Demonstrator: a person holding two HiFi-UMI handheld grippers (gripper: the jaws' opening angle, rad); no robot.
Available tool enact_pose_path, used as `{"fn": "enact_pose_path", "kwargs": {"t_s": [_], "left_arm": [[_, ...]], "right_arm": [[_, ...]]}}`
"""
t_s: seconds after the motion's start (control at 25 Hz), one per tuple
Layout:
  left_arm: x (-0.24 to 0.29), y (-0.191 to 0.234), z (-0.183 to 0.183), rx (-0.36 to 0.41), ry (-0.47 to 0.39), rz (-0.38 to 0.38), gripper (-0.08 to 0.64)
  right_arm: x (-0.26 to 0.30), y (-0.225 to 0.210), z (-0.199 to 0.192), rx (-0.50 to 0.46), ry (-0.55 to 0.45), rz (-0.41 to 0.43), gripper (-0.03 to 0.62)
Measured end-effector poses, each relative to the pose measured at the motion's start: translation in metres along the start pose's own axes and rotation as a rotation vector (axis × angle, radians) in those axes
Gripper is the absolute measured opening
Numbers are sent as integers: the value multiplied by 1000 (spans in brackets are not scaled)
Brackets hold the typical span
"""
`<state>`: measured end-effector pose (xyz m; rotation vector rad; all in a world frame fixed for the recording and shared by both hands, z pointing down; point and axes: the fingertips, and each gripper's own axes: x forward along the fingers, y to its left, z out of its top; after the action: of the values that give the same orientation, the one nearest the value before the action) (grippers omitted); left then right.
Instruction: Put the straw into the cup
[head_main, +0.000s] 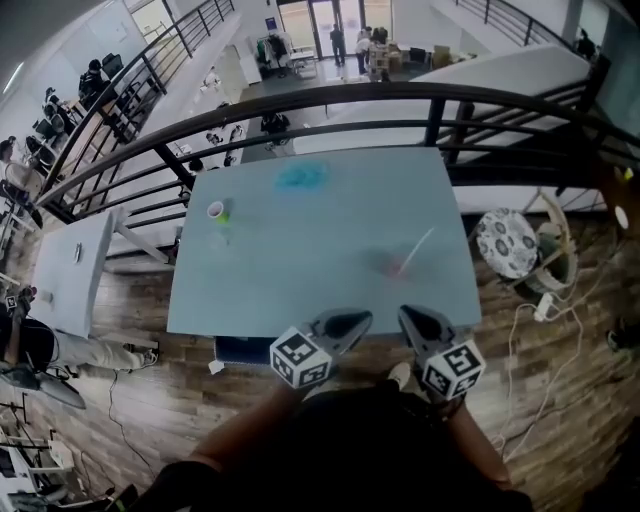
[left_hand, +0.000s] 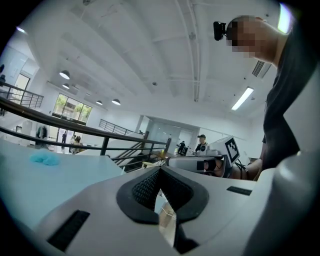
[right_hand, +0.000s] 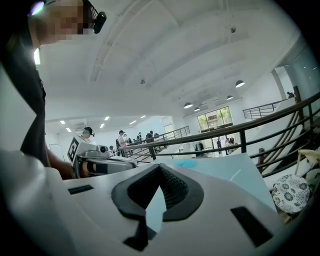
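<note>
The straw (head_main: 415, 248) lies on the right side of the desk (head_main: 330, 290), well apart from the cup (head_main: 216, 211) near its left edge. At the near edge, left gripper (head_main: 352, 321) and right gripper (head_main: 412, 318) both have fingers clenched, holding nothing

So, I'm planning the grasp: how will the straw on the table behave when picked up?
The straw looks thin and light, so it probably lifts easily but might crush under a hard pinch. Lying flat on the smooth table, it could roll or slide if nudged.
</note>
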<state>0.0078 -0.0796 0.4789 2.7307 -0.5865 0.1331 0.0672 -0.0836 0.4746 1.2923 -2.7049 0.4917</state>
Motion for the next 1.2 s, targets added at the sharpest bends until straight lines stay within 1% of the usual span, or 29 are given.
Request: {"fn": "enact_pose_path", "kwargs": {"t_s": [0.16,0.36,0.56,0.84,1.2], "left_arm": [[-33,-12,-8,3,-1,-32,11],[-72,-26,-24,1,14,-82,11],[-89,-34,-41,-16,33,-121,11],[-95,-63,-40,-13,12,-156,11],[-84,-107,-38,-21,-20,-132,11]], "right_arm": [[-7,33,-11,-23,-16,-32,12],[-11,81,-25,34,-28,-74,12],[-20,112,-35,41,-34,-100,12],[-44,132,-31,11,-43,-122,12],[-82,137,-26,-16,-50,-87,12]]}}
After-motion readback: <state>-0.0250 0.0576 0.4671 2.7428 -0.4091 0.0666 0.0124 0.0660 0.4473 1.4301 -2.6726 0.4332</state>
